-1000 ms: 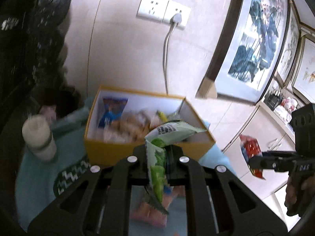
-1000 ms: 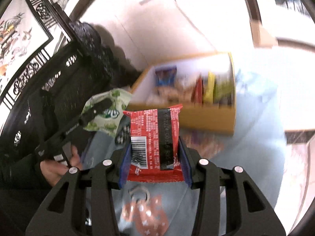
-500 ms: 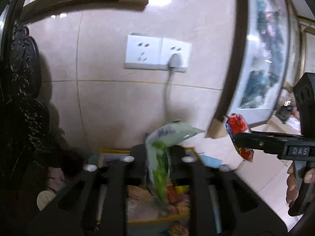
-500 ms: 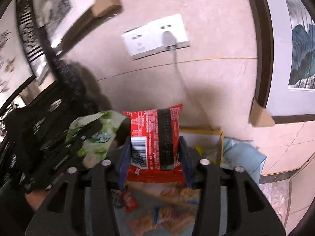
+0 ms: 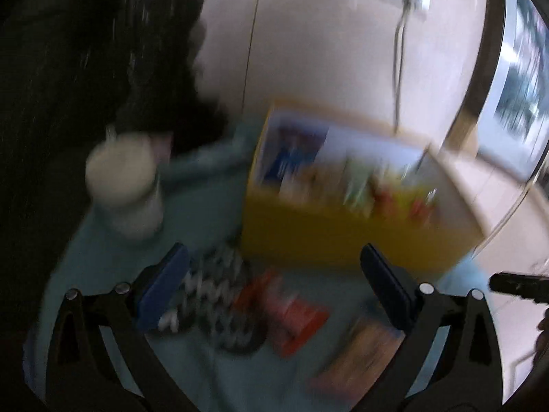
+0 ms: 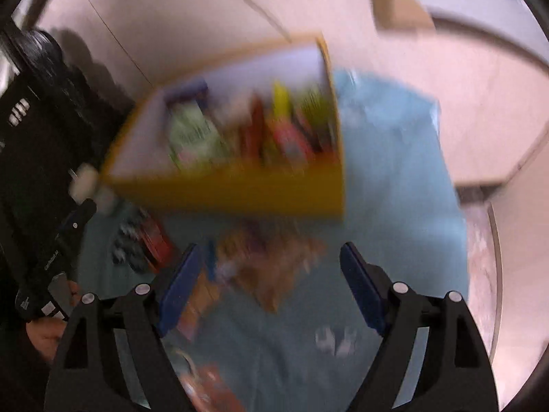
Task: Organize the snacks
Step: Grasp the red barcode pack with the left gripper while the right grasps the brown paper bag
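Observation:
Both views are motion-blurred. A yellow box (image 5: 329, 240) with white inner walls holds several snack packets and stands on a blue cloth; it also shows in the right wrist view (image 6: 240, 189). A green packet (image 6: 192, 134) lies inside it. My left gripper (image 5: 274, 285) is open and empty above loose snacks: a red packet (image 5: 291, 316), an orange packet (image 5: 363, 350) and a black-and-white zigzag packet (image 5: 223, 305). My right gripper (image 6: 271, 281) is open and empty above an orange-brown packet (image 6: 271, 267).
A white jar (image 5: 127, 189) stands left of the box. The blue cloth (image 6: 394, 178) covers the table top. A tiled wall with a socket and cable (image 5: 398, 44) is behind the box. Dark carved furniture (image 5: 68, 68) stands at the left.
Both grippers have opened and dropped back toward the table. The green packet and the red packet have left the jaws; a green packet now lies in the box.

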Motion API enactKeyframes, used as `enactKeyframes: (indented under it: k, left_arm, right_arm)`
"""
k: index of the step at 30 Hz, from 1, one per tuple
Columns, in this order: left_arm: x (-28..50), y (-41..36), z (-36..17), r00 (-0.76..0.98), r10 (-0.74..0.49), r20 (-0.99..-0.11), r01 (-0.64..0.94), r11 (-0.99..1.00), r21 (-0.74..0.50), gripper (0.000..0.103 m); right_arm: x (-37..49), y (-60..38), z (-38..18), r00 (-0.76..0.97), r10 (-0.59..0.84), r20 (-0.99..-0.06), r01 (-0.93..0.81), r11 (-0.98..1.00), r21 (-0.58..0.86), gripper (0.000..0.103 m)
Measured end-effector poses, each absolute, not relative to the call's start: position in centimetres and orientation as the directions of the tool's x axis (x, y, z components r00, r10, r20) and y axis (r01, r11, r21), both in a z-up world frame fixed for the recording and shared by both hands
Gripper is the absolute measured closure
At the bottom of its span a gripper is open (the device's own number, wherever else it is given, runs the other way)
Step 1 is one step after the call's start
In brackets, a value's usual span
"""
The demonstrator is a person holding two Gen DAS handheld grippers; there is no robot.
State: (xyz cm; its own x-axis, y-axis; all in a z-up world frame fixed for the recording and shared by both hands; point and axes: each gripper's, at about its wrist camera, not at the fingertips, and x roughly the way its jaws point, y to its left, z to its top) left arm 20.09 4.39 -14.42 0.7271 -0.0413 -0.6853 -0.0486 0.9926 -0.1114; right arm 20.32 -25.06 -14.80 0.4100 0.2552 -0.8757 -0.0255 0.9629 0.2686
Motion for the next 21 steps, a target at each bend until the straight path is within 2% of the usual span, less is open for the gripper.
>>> enactKeyframes:
  k: [2, 5, 9, 14, 17, 21]
  left_arm:
    - [19.9, 4.3, -17.0, 0.679, -0.012, -0.734, -0.047, 0.997, -0.06, 0.002]
    - [20.7, 4.2, -18.5, 0.658, 0.018, -0.753, -0.048, 0.999, -0.019, 0.002]
    - [22.1, 3.2, -19.6, 0.646, 0.016, -0.763, -0.005, 1.0, 0.017, 0.002]
    - [23.2, 1.7, -20.8, 0.638, 0.016, -0.77, 0.039, 0.998, 0.053, 0.002]
    - [23.8, 1.0, -21.5, 0.63, 0.019, -0.776, 0.053, 0.996, 0.067, 0.002]
    - [24.9, 0.6, -23.8, 0.546, 0.043, -0.837, 0.057, 0.994, 0.088, 0.002]
  right_arm:
    - [20.0, -25.2, -17.4, 0.38, 0.218, -0.899, 0.018, 0.97, 0.243, 0.02]
    - [20.7, -25.1, -19.1, 0.38, 0.179, -0.908, 0.046, 0.976, 0.211, 0.02]
    - [22.1, -23.8, -21.0, 0.355, 0.099, -0.93, 0.024, 0.993, 0.115, 0.02]
    - [22.9, -20.5, -21.4, 0.368, 0.128, -0.921, -0.059, 0.992, 0.114, 0.02]
    - [23.6, -18.8, -22.2, 0.349, 0.085, -0.933, -0.085, 0.995, 0.059, 0.02]
    - [23.6, -18.1, -23.8, 0.332, 0.027, -0.943, -0.1, 0.995, -0.007, 0.017]
